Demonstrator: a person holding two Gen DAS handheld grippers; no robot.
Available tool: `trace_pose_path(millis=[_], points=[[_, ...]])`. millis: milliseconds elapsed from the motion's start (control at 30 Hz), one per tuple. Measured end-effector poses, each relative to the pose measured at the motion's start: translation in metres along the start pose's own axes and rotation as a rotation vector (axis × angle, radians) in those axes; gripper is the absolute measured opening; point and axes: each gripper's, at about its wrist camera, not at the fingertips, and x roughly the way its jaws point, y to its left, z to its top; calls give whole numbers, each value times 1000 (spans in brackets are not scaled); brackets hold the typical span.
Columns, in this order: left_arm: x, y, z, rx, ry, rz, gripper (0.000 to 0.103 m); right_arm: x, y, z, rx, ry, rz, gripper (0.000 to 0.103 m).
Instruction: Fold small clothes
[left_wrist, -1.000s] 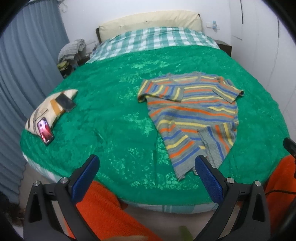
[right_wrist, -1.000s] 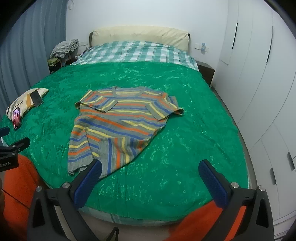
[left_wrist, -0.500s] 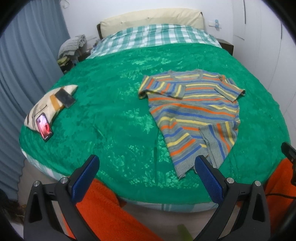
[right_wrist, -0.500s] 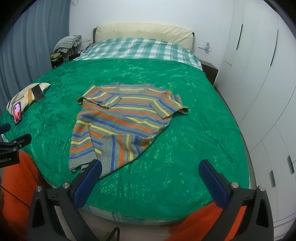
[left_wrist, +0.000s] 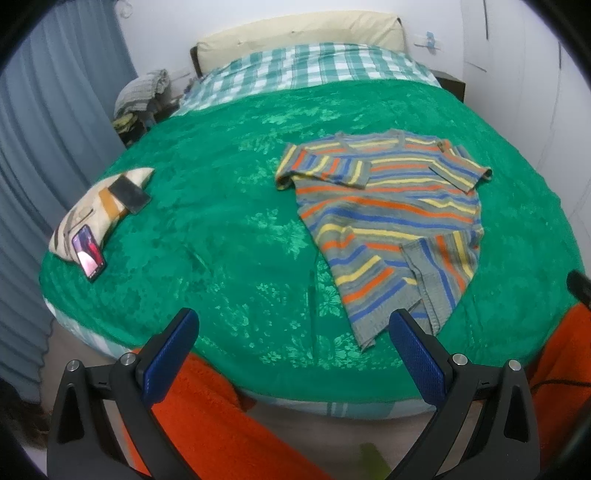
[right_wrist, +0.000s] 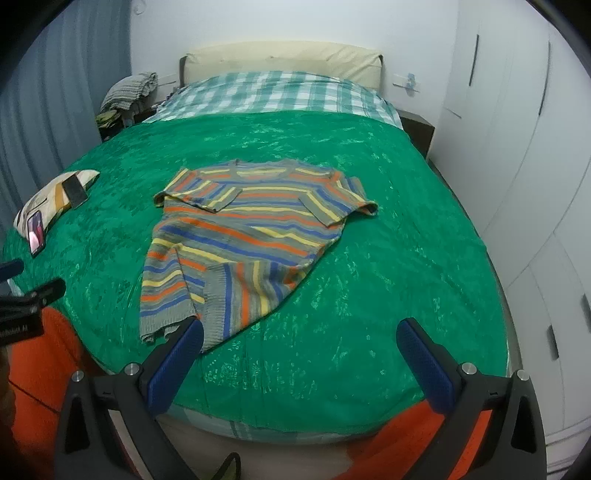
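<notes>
Striped sweater (left_wrist: 391, 221) lies flat on the green bedspread (left_wrist: 221, 229), toward the bed's near edge, both sleeves folded in across the chest, one bottom corner flipped over. Left gripper (left_wrist: 291, 332) spread wide, holding nothing, above the near edge beside the hem. Right gripper (right_wrist: 301, 341) also wide and empty, its left finger over the hem. Small pillow (left_wrist: 92, 210) with two phones at the left edge.
</notes>
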Motion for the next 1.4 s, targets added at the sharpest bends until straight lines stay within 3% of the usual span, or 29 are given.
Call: trace_pose_path(millis=[167, 400, 500, 533, 633, 700, 833, 933, 1000, 1100, 1200, 1300, 1333, 1367, 1400], points=[[9, -7, -4, 23, 33, -30, 103, -3, -11, 1, 81, -27, 95, 103], [29, -3, -11, 9, 98, -90, 103, -11, -18, 2, 104, -106, 135, 103], [37, 10, -13, -22, 113, -117, 103, -1, -11, -1, 11, -148, 124, 103], [43, 16, -14, -41, 121, -127, 103, 8, -9, -3, -22, -140, 111, 103], [61, 28, -18, -83, 141, -144, 103, 50, -5, -11, -78, 26, 83, 103], [81, 33, -19, -116, 171, -172, 103, 66, -6, -11, -43, 46, 121, 103], [124, 22, -17, -155, 257, -322, 102, 105, 1, 7, 43, 104, 293, 103], [151, -3, -15, -121, 306, -402, 101, 139, 16, 32, 40, 139, 292, 103], [165, -17, -15, -85, 310, -383, 100, 160, 33, 47, -50, 179, 290, 102], [175, -21, -18, -79, 323, -378, 78, 180, 46, 60, -150, 217, 274, 102], [177, -13, -21, -117, 313, -422, 76, 198, 60, 63, -294, 262, 330, 102], [181, -9, -21, -130, 306, -441, 64, 221, 78, 57, -487, 314, 346, 102], [182, -8, -21, -128, 304, -439, 56, 227, 80, 53, -522, 331, 350, 94], [182, -5, -21, -125, 302, -435, 39, 233, 81, 49, -550, 356, 357, 67], [181, -5, -21, -126, 300, -458, 26, 237, 81, 46, -560, 384, 365, 48]])
